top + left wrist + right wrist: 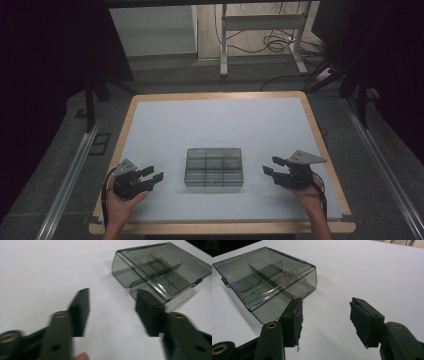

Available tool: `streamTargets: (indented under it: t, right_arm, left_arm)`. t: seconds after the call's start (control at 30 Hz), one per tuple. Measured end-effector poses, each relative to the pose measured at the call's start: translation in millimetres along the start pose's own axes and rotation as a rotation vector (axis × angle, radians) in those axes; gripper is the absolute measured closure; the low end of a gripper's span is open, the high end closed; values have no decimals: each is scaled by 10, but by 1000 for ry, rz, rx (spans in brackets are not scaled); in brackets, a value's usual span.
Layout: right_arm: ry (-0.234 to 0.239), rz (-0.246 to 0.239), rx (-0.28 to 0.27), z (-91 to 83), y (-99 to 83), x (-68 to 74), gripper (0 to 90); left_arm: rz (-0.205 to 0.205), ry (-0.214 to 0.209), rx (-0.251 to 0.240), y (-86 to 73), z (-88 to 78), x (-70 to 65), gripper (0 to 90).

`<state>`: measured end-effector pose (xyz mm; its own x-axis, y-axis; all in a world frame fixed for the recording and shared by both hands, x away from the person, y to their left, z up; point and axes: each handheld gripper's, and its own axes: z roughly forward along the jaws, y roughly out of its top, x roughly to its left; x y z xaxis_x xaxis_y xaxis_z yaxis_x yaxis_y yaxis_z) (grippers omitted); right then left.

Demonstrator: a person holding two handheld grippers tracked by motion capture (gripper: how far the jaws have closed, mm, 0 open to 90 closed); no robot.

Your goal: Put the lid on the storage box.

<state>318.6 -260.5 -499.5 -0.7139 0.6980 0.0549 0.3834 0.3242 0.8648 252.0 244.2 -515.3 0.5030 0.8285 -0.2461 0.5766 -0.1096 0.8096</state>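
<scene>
A smoky clear compartment box (214, 167) with its lid down lies in the middle of the white table top (210, 120). A thin pale loop of cord (295, 281) lies in one of its compartments. My left gripper (154, 173) rests in a hand to the left of the box, open, with nothing between its jaws. In the left gripper view the box (160, 267) lies ahead and to the right of the open left gripper (112, 293). My right gripper (270, 165) stands open to the right of the box, apart from it. In the right gripper view the box (262, 277) sits ahead and to the left of the empty right gripper (326, 302).
A wooden rim (220, 228) borders the white sheet. Beyond the table's far edge stand a white desk frame (260, 30) and loose cables (277, 45) on the floor. Metal rails (67, 180) run along the floor on both sides.
</scene>
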Motion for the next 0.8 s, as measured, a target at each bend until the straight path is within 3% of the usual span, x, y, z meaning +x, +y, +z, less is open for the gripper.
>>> streamTargets:
  t: [0.1, 0.23, 0.8]
  right_arm:
    - [-1, 1, -1, -11, -3, -9, 419]
    - [1, -7, -2, -42, -2, -24, 418]
    - [23, -9, -13, -77, -12, -42, 379]
  left_arm:
    - [8, 3, 15, -10, 2, 37, 303]
    - [-2, 27, 8, -34, -15, 101, 247]
    - [15, 23, 5, -24, -11, 92, 197]
